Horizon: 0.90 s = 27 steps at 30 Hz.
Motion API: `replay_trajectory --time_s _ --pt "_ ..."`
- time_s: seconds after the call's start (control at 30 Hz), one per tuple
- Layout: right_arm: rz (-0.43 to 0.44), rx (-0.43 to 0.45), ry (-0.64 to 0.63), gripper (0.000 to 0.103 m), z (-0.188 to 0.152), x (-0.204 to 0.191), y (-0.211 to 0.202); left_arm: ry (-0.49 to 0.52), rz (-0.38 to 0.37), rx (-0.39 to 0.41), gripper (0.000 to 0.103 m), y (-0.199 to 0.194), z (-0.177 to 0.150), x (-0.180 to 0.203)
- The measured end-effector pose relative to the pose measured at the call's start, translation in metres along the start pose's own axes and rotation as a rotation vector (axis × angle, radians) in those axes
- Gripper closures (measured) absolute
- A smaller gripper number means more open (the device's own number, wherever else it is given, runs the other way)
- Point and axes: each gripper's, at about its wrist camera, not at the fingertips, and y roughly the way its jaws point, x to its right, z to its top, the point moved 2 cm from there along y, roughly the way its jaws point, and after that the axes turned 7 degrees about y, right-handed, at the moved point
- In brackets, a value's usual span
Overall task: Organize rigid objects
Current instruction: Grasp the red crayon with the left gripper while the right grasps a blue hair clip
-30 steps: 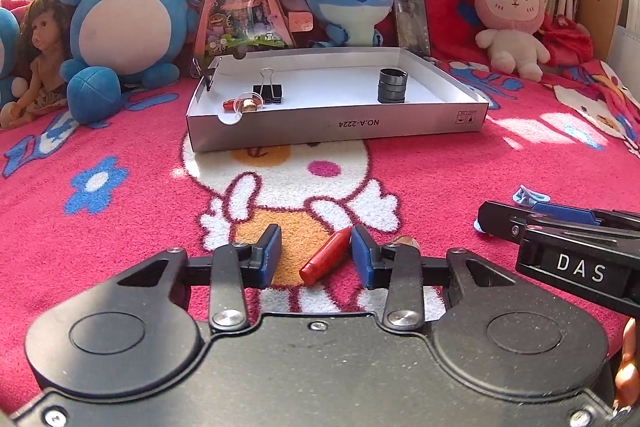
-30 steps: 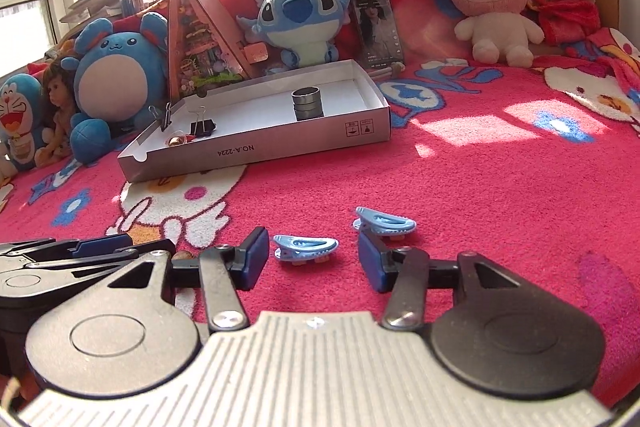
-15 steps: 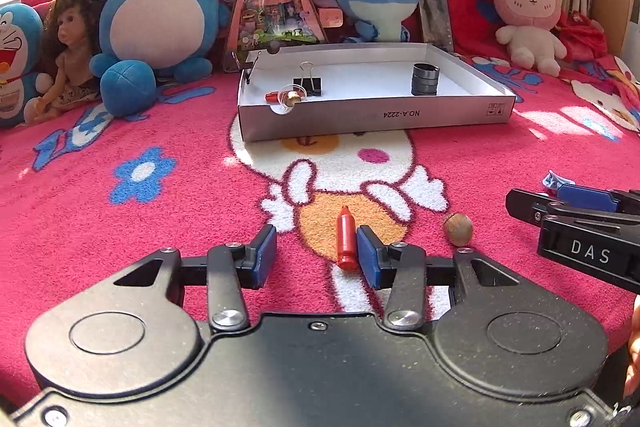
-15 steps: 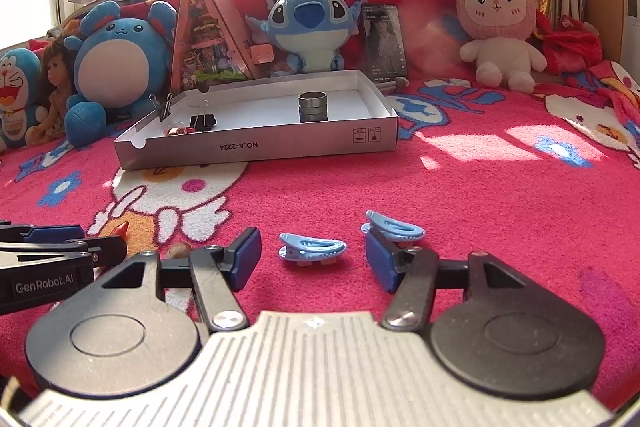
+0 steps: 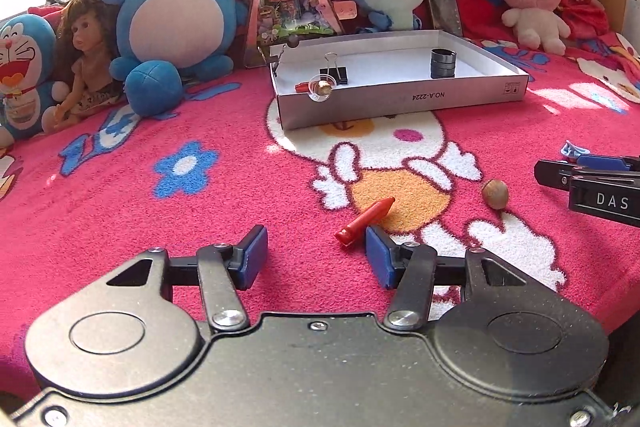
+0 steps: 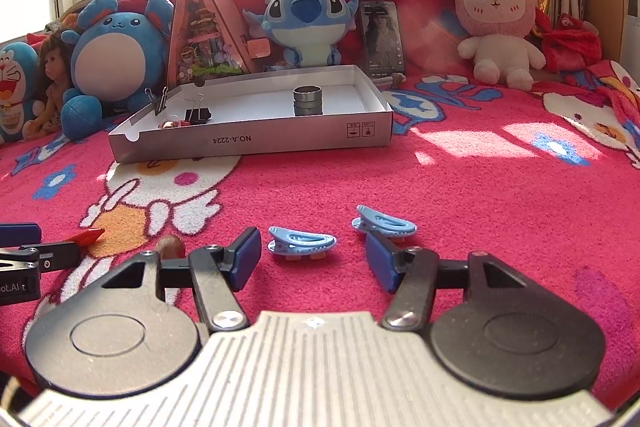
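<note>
A shallow white cardboard box (image 5: 400, 103) sits on a red cartoon-print blanket (image 5: 200, 219), and part of the sorting looks done. Inside it are a stack of dark metal rings (image 5: 443, 63), a black binder clip (image 5: 334, 74), a small red piece and a round brownish item at the front left corner, too small to identify.

Four things remain loose on the blanket. A red crayon-like stick (image 5: 366, 221) lies just ahead of the left gripper (image 5: 316, 257), its blunt end beside the right-hand pad. That gripper's jaws are opening and hold nothing. A brown nut (image 5: 495, 193) rests to the right of the stick.

Two light blue hair clips lie near the right gripper (image 6: 312, 261): one clip (image 6: 301, 242) sits between its parted jaws without being pressed, the other clip (image 6: 384, 225) just beyond the right-hand pad. This gripper is open and empty.

Plush toys, a doll and a triangular diorama line the back. The holder's hands are out of view, and each gripper is cut off at the other view's edge.
</note>
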Motion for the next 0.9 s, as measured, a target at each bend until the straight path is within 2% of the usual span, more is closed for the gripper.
replay_trajectory --time_s 0.3,0.53,0.7,0.9 --pt "0.000 0.003 -0.005 0.031 0.000 -0.001 0.000 -0.073 0.038 -0.015 0.051 0.005 -0.001 -0.018" --pt "0.000 0.001 -0.003 0.031 -0.001 -0.001 0.000 -0.087 0.066 -0.018 0.051 0.014 0.002 -0.024" --pt "-0.001 0.001 -0.003 0.031 -0.001 -0.002 0.000 -0.082 0.054 -0.011 0.050 0.011 0.002 -0.020" --pt "0.002 0.003 -0.004 0.031 -0.001 -0.002 0.000 -0.083 0.007 0.012 0.038 0.002 -0.002 -0.013"
